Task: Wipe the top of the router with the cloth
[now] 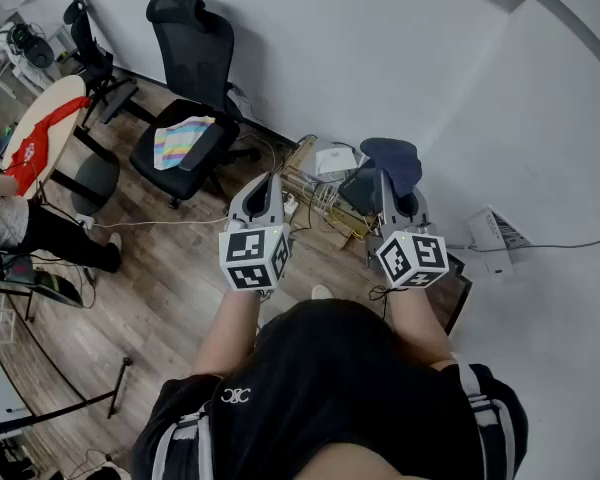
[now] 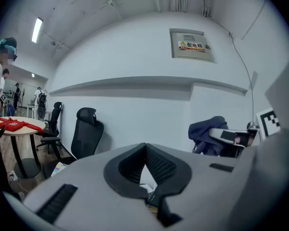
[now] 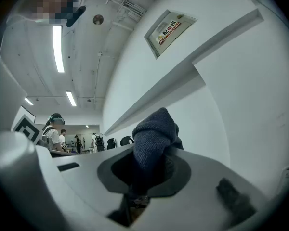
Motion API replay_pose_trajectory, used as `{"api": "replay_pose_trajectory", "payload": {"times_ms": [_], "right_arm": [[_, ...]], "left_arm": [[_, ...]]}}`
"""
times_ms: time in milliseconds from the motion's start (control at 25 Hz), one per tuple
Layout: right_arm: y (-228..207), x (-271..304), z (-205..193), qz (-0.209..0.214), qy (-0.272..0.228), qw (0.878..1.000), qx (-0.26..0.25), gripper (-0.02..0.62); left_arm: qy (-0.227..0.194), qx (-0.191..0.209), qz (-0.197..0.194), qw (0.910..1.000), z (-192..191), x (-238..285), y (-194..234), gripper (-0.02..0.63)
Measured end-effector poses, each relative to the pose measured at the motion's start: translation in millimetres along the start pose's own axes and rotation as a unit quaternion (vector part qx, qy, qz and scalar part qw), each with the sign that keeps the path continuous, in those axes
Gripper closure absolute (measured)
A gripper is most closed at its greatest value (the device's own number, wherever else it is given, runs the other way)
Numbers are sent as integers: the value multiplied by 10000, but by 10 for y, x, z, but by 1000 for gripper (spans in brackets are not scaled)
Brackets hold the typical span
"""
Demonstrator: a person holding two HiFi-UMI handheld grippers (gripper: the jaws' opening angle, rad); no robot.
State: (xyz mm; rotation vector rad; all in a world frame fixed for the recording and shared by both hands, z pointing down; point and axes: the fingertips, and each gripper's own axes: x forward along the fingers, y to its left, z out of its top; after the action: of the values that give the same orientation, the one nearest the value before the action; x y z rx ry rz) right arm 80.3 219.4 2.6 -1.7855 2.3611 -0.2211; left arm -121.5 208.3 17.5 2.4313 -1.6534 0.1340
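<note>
Right hand-held gripper (image 3: 149, 170) is clamped on the dark blue cloth (image 3: 154, 131). The cloth is a thick wad, most of it bunched up past the jaw tips. Left hand-held gripper (image 2: 145, 150) has its jaws together with nothing between them. Both are held up in front of the person's chest, aimed toward the wall (image 1: 540, 118), touching nothing. The router (image 1: 495, 230), I think, is the white slotted box low against the wall with a cable (image 1: 570, 245) running off it, just right of the right hand-held gripper. It's too small in the head view to be sure. The cloth is near it but apart, so by my read wiping hasn't begun. To do it well, bring the right one down so the loose wad lands flat on the top face, not the jaw tips. Hard jaws on the casing would likely scrape it or shove it. The box looks light and the cable could tug it, so I'd set the empty left hand-held gripper against its side as a brace. Wipe in long overlapping passes, edge to edge, with light pressure. Grip firmly enough that the cloth doesn't drag out of the jaws. Mind the cable on the pass nearest it. The office chair (image 1: 190, 98) is well apart and not a factor.
</note>
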Motion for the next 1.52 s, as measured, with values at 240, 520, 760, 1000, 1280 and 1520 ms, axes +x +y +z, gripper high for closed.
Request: {"api": "replay_pose_trajectory", "payload": {"times_ms": [240, 520, 760, 1000, 1280, 1520], "right_arm": [[-81, -29, -14, -104, 30, 9997, 237, 538], [-88, -138, -6, -180, 2, 9997, 177, 538], [-36, -337, -61, -282, 83, 9995, 135, 538], [110, -480, -248, -340, 321, 9989, 24, 538], [211, -561, -353, -357, 429, 9984, -43, 538], [102, -566, -372, -373, 484, 9981, -52, 538]], "left_arm": [[128, 214, -68, 9997, -32, 25, -108, 601], [144, 233, -164, 9995, -77, -24, -215, 601], [234, 159, -348, 9990, -219, -188, -276, 601], [366, 178, -532, 9978, -451, -395, -340, 601], [511, 77, -560, 9971, -628, -508, -280, 601], [395, 271, -415, 9980, -579, -407, -275, 601]]}}
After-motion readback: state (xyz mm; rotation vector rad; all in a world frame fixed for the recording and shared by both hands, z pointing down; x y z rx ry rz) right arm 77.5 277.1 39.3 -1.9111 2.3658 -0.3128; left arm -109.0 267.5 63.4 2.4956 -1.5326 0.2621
